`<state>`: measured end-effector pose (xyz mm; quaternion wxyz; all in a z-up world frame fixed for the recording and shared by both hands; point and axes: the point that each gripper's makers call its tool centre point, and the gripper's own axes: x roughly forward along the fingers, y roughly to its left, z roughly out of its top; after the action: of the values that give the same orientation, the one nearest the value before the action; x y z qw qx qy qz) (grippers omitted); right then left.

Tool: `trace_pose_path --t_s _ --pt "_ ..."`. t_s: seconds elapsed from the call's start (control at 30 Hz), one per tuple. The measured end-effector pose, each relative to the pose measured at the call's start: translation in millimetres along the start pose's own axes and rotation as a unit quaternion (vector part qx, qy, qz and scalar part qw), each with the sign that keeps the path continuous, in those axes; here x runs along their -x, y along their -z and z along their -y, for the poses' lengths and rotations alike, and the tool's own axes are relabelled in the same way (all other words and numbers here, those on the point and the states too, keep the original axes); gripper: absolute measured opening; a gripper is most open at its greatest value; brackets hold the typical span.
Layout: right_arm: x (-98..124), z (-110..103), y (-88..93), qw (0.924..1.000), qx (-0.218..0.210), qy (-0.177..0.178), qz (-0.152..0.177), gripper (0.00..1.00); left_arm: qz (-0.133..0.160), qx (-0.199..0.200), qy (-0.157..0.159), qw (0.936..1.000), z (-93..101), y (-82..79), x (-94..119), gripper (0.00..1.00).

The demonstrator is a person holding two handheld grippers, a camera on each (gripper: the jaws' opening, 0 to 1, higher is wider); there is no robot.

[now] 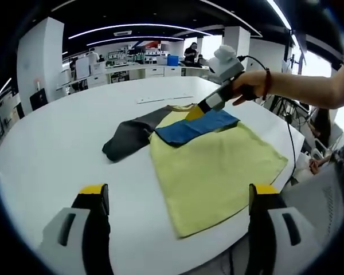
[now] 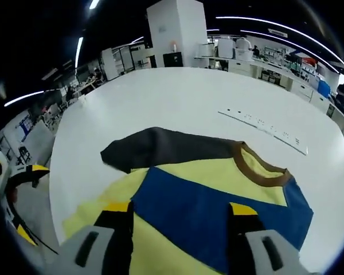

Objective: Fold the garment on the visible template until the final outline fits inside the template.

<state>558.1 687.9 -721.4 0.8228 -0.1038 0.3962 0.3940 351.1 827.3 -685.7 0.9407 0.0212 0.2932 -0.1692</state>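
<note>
A yellow T-shirt (image 1: pixel 218 166) with a brown collar (image 2: pixel 264 172) lies flat on the white table (image 1: pixel 57 143). Its dark grey sleeve (image 1: pixel 129 137) spreads out to one side. Its blue sleeve (image 1: pixel 195 127) is folded over the yellow body. My right gripper (image 2: pixel 180 209) stands open just over the blue sleeve (image 2: pixel 200 212), jaws either side of it. In the left gripper view a hand holds the right gripper (image 1: pixel 198 112) with its tip at the blue sleeve near the collar. My left gripper (image 1: pixel 179 192) is wide open, back from the shirt's hem, holding nothing.
A thin white strip with marks (image 2: pixel 264 129) lies on the table beyond the collar. The table edge (image 1: pixel 286 166) runs close to the shirt's side. My left gripper (image 2: pixel 20 172) shows past the table's edge. Desks, shelves and people stand far behind.
</note>
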Motion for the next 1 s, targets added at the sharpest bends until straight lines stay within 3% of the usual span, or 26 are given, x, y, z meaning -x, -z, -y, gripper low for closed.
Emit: trace_pose_path --t_s 0.27,0.47,0.6,1.0 --pt "34 49 23.7 0.9991 -0.019 0.037 0.004 0.62 -0.003 -0.005 0.003 1.0000 2.1 -1.3 -3 0.99" --pt "56 83 46.8 0.9980 -0.026 0.058 0.003 0.53 -0.004 -0.009 0.004 0.9999 3.1 -2.1 -3 0.99" --pt "66 101 64.7 0.9972 -0.020 0.072 -0.006 0.41 -0.002 -0.010 0.001 0.9999 2.2 -3.9 -3 0.99" --pt "77 118 104.0 0.9964 -0.025 0.075 -0.032 0.21 -0.008 -0.016 0.006 0.9998 7.3 -5.3 -4 0.99"
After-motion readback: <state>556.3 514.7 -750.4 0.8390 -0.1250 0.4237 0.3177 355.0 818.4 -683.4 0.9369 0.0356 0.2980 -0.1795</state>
